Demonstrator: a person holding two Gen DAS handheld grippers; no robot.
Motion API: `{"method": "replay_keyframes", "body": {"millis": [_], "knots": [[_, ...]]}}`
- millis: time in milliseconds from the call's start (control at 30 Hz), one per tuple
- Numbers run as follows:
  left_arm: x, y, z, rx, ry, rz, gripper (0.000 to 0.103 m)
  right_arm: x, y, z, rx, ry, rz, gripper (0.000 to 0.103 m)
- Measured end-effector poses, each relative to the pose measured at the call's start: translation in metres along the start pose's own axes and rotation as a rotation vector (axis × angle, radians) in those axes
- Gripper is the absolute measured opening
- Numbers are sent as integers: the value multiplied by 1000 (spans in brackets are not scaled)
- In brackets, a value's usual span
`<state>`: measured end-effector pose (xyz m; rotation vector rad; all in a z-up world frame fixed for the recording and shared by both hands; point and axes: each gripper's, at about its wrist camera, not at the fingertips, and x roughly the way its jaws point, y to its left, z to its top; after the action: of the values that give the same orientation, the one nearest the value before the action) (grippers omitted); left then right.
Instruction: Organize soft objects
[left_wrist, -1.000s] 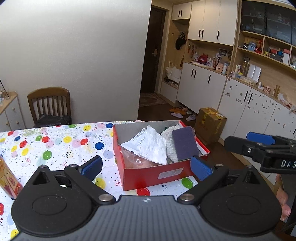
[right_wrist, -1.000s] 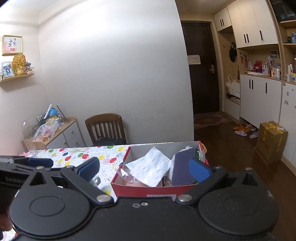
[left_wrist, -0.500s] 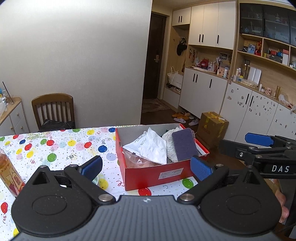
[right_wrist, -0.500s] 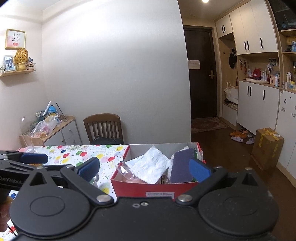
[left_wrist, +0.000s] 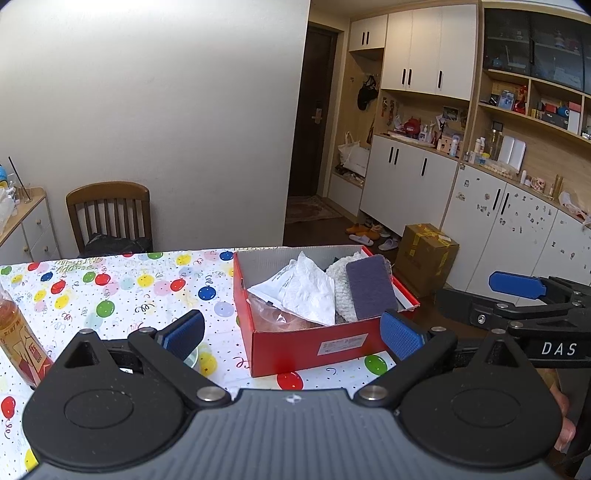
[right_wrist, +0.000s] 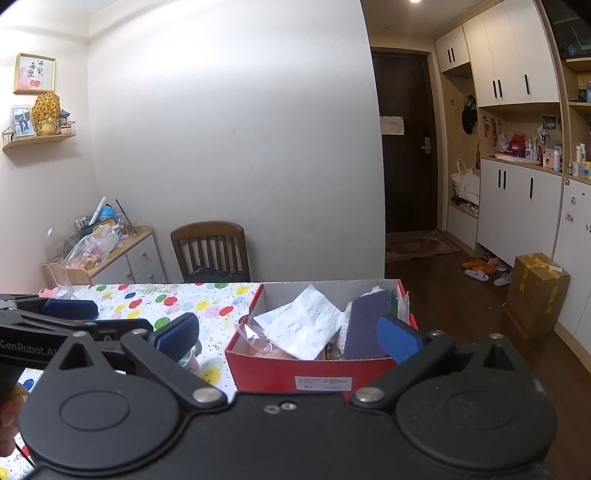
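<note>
Sitting at the table's (left_wrist: 122, 295) right edge: red box (left_wrist: 310, 341) packed with tissue (left_wrist: 306, 291), knit cloth (left_wrist: 341, 284), purple sponge (left_wrist: 369, 288), apparently already gathered. Left gripper (left_wrist: 291, 334) and right gripper (right_wrist: 286, 334): both spread wide, empty, held back from the box.

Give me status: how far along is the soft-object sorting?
Done: white paper towel, purple sponge and a white knitted cloth already sit in the red shoebox. In hand: nothing; left gripper and right gripper are both open and empty, short of the box. Left: no loose soft item shows on the tablecloth.
</note>
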<state>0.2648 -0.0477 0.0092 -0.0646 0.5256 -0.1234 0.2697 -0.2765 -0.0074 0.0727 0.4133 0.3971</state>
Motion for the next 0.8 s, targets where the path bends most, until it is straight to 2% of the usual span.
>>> {"method": "replay_keyframes", "body": {"millis": [800], "knots": [[2,-2,1,-6,-5,5,102,4,1,-2,5,14,4,103]]}}
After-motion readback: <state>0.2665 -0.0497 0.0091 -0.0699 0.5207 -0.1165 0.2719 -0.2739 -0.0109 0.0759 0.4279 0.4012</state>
